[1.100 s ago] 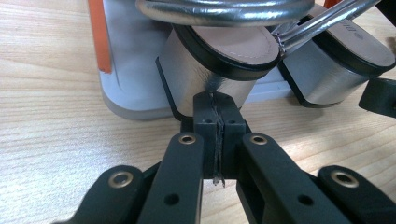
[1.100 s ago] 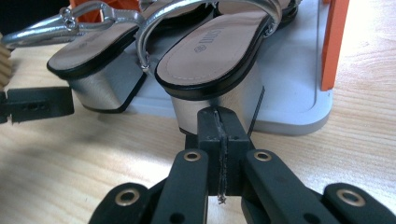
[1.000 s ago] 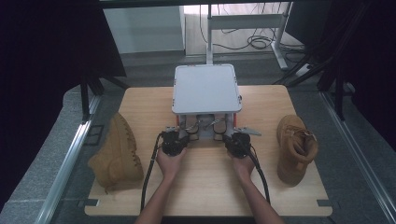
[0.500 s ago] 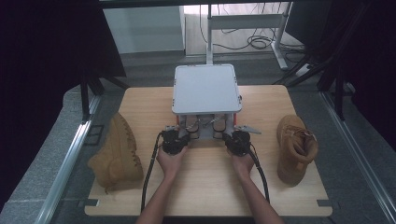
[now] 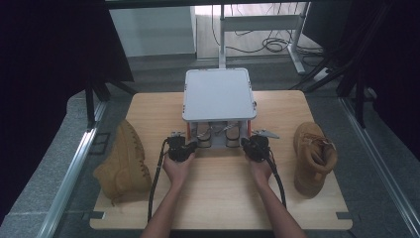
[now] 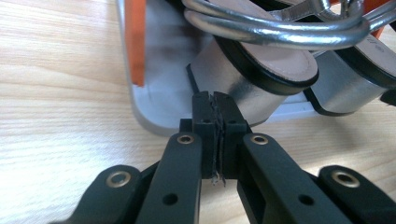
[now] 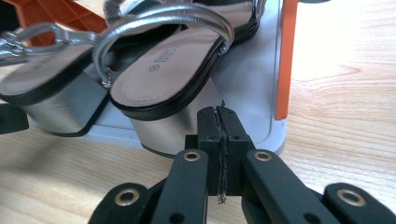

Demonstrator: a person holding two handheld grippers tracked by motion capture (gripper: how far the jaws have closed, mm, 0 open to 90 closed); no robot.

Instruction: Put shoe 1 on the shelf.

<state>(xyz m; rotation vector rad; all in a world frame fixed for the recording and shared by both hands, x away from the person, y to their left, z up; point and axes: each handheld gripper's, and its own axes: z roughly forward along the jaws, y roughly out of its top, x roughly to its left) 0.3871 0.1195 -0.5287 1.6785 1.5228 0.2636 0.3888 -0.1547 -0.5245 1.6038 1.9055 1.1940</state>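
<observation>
1. High view: the left gripper (image 5: pixel 184 147) and right gripper (image 5: pixel 254 145) sit at the open front of the grey box (image 5: pixel 219 94), one at each front corner. Compared with a second ago, both have crept a little closer to the opening and otherwise hold the same stance. The silver sandals (image 5: pixel 218 135) lie just ahead of the grippers, inside the box. One tan boot (image 5: pixel 123 163) lies well off to the outer side of the left gripper; the other tan boot (image 5: pixel 313 157) stands well off to the outer side of the right. I judge this a slow approach, with no grasp started.

2. Left gripper view: the jaws are clenched pad to pad, with nothing between them. Their tips stand right at the box's floor edge, with a sandal's silver block heel (image 6: pixel 243 93) just beyond, seemingly untouched.

3. Right gripper view: the jaws are likewise pressed together and empty. The other sandal's heel (image 7: pixel 173 128) sits just ahead and slightly left of the tips, on the box floor. To take a sandal, each gripper would first have to spread its jaws.
</observation>
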